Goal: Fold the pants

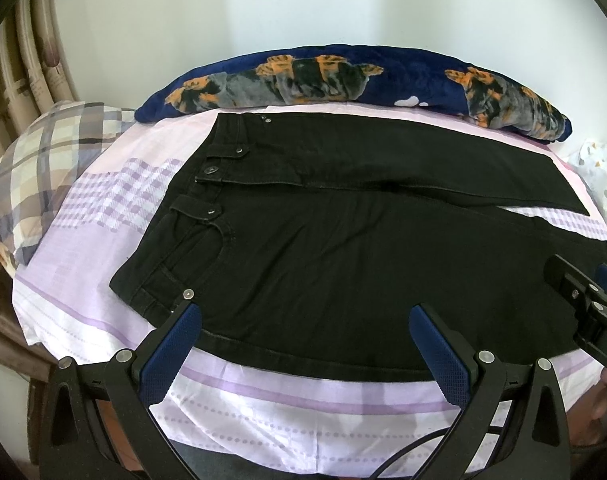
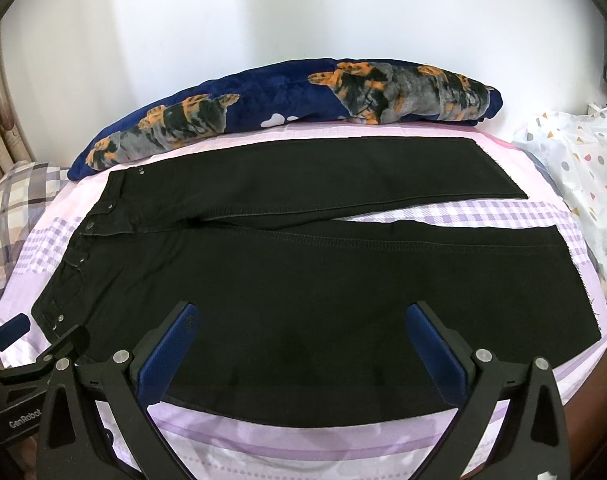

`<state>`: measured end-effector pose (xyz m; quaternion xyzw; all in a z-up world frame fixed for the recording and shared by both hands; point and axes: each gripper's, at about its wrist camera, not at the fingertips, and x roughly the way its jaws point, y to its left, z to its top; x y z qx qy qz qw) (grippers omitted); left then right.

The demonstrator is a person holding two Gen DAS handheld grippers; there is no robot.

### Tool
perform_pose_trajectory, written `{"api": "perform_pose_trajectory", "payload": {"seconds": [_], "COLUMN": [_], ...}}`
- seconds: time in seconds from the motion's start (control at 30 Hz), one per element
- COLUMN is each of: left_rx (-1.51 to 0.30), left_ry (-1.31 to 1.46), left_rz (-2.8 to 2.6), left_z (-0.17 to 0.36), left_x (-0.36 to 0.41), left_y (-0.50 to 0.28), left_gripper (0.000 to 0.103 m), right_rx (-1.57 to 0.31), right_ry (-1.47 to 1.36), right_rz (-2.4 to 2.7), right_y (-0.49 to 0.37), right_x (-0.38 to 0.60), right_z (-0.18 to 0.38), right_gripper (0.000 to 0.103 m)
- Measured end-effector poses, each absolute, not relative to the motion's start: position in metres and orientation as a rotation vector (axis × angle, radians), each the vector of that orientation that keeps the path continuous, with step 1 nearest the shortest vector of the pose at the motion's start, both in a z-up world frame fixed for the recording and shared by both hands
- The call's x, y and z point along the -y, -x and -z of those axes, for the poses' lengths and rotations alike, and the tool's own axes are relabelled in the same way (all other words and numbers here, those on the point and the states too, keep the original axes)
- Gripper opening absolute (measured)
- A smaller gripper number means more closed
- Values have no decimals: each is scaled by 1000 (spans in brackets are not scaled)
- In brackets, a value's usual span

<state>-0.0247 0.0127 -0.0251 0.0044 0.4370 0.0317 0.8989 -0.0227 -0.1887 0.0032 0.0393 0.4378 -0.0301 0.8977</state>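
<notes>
Black pants [image 1: 323, 248] lie flat on the bed, waistband to the left, the two legs spread in a V toward the right; they also show in the right wrist view [image 2: 303, 280]. My left gripper [image 1: 305, 312] is open and empty, hovering over the near leg's edge close to the waistband. My right gripper [image 2: 301, 312] is open and empty over the near leg's lower edge, further right. The right gripper's body [image 1: 583, 304] shows at the right edge of the left wrist view, and the left gripper's body [image 2: 31, 356] at the lower left of the right wrist view.
The bed has a lilac and white checked sheet [image 1: 115, 196]. A navy blanket with orange and grey print [image 1: 343, 80] lies along the far edge by the wall. A plaid pillow [image 1: 43, 160] is at the left, and a white patterned bag [image 2: 583, 168] at the right.
</notes>
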Motion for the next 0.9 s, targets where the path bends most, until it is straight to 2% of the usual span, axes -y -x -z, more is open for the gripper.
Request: {"api": "perform_pose_trajectory", "payload": {"seconds": [0.47, 0.9], "left_rx": [-896, -882], "left_ry": [20, 144], "left_rz": [-20, 109], "left_z": [22, -4], "left_x": [-19, -135], "left_y": [18, -82], "left_gripper": [103, 102], "right_rx": [-814, -865], "right_ry": [-142, -298], "right_rz": [8, -175], "right_y": [25, -5], "right_x": [193, 210], "right_z": [-16, -13], "right_gripper": [103, 103]}}
